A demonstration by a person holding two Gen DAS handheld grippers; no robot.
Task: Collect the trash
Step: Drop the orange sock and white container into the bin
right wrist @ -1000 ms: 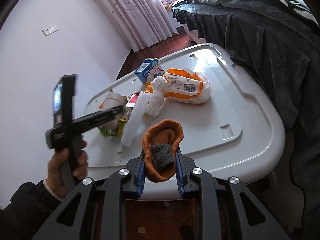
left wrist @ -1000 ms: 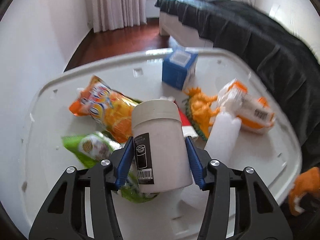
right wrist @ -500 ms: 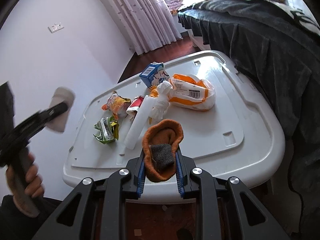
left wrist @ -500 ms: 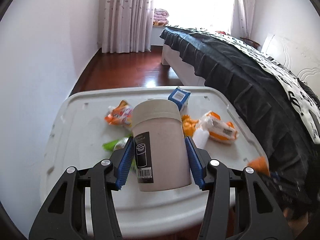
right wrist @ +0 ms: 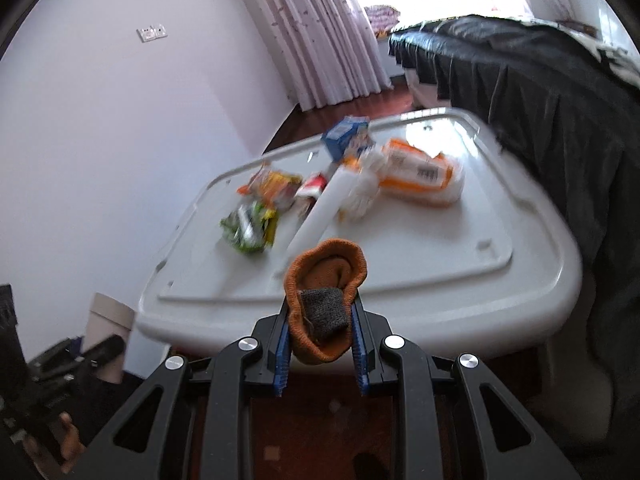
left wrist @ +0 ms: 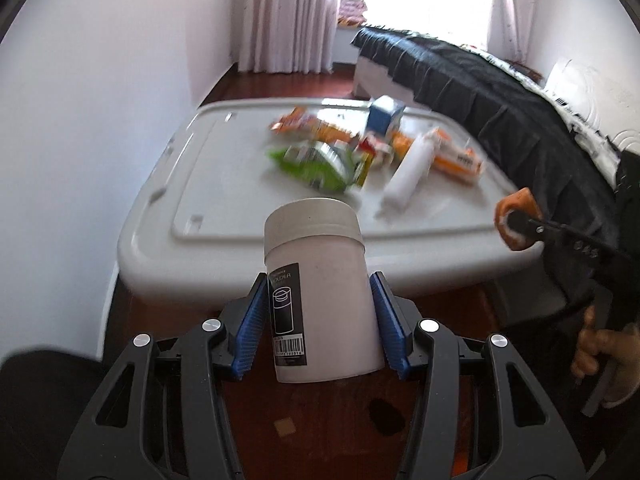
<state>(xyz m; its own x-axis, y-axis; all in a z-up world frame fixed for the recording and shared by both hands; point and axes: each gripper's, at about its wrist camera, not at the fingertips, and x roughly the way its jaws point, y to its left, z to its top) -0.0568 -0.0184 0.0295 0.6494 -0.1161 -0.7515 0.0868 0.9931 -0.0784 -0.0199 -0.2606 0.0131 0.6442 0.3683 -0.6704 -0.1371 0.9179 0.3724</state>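
Observation:
My left gripper is shut on a white cylindrical container with a black label, held upright off the near edge of the white bin lid. My right gripper is shut on an orange sock with a grey toe, also held off the lid's near edge. On the lid lie a green wrapper, an orange snack bag, a blue carton, a white tube and an orange-and-white packet.
A bed with a dark cover runs along the right of the lid. A white wall is close on the left. Dark red wooden floor lies below both grippers. Curtains hang at the far end.
Both grippers have pulled back from the lid toward the near side and lower, each still holding its item. The left one has dropped most. The trash on the lid has not moved.

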